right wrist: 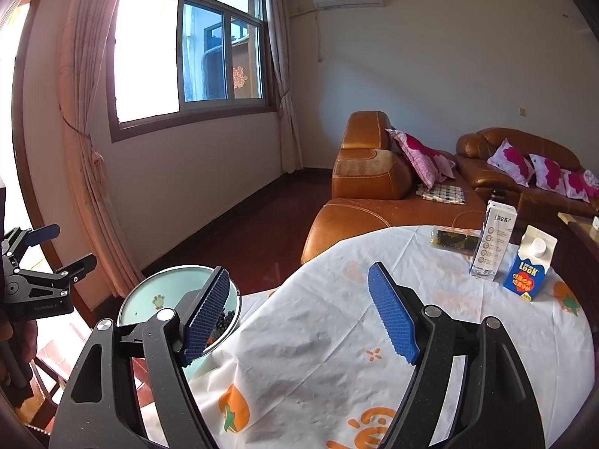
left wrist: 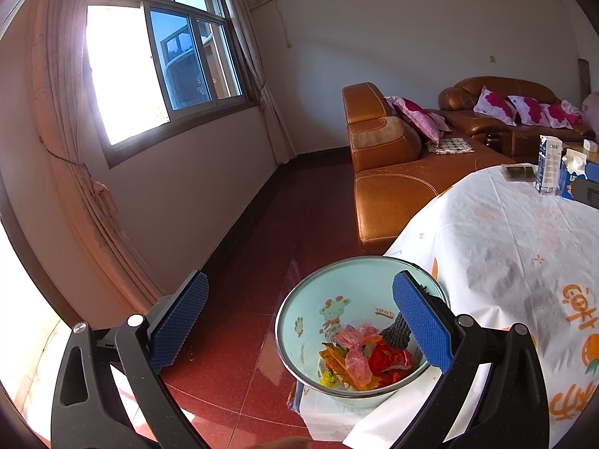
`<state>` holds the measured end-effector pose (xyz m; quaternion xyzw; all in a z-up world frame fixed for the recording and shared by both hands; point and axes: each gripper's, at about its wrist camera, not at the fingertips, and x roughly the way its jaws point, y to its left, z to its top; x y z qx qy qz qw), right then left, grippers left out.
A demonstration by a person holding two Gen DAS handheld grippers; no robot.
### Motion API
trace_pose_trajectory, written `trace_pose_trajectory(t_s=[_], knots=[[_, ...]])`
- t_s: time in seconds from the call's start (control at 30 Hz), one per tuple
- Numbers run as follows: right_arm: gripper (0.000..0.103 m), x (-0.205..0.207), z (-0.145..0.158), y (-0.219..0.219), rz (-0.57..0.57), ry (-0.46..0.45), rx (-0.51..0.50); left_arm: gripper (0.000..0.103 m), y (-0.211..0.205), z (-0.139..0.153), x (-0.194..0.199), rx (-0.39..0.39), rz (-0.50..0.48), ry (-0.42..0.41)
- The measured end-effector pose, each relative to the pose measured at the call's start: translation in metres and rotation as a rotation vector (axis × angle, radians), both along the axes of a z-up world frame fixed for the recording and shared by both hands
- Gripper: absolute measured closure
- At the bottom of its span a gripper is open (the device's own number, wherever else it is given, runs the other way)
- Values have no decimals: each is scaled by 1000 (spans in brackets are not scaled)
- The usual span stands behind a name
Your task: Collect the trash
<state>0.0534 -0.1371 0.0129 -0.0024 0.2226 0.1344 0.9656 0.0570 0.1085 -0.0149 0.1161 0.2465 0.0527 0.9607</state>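
A light blue trash bin (left wrist: 299,321) stands on the floor beside the table; it holds crumpled wrappers (left wrist: 359,351) in pink, red and orange, plus a dark patterned packet (left wrist: 397,331). My left gripper (left wrist: 299,321) is open and empty, above the bin. The bin also shows in the right wrist view (right wrist: 149,299). My right gripper (right wrist: 299,314) is open and empty over the table's near edge. A tall white carton (right wrist: 492,241), a blue and white carton (right wrist: 529,267) and a dark flat packet (right wrist: 455,239) sit at the table's far side.
The round table (right wrist: 337,336) has a white cloth with orange prints. A brown leather sofa (right wrist: 374,202) with pink cushions stands behind it. The floor (left wrist: 243,262) is red tile. The left gripper shows at the left edge of the right wrist view (right wrist: 45,280).
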Motion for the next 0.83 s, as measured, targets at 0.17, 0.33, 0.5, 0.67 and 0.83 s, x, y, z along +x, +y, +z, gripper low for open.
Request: trace_pose_trajectory(t_s=[0.17,0.33,0.5,0.67,0.83], knots=[[26,1,-1,-1,3,1,4,6,-3,-1,1,9,-14,5],[26,0,-2,-1,3,2,6,6,-3,-3,2,17,-12,10],[26,0,-3,0,-2,2,2,6,-5,-5,1,21,-24,15],[25,0,-4,-7,-25,5,-22,6,-3,-5,2,6,-23,22],[20,8,-13,-50,-129,54,-66,6,-1,-8,4,-10,-22,38]])
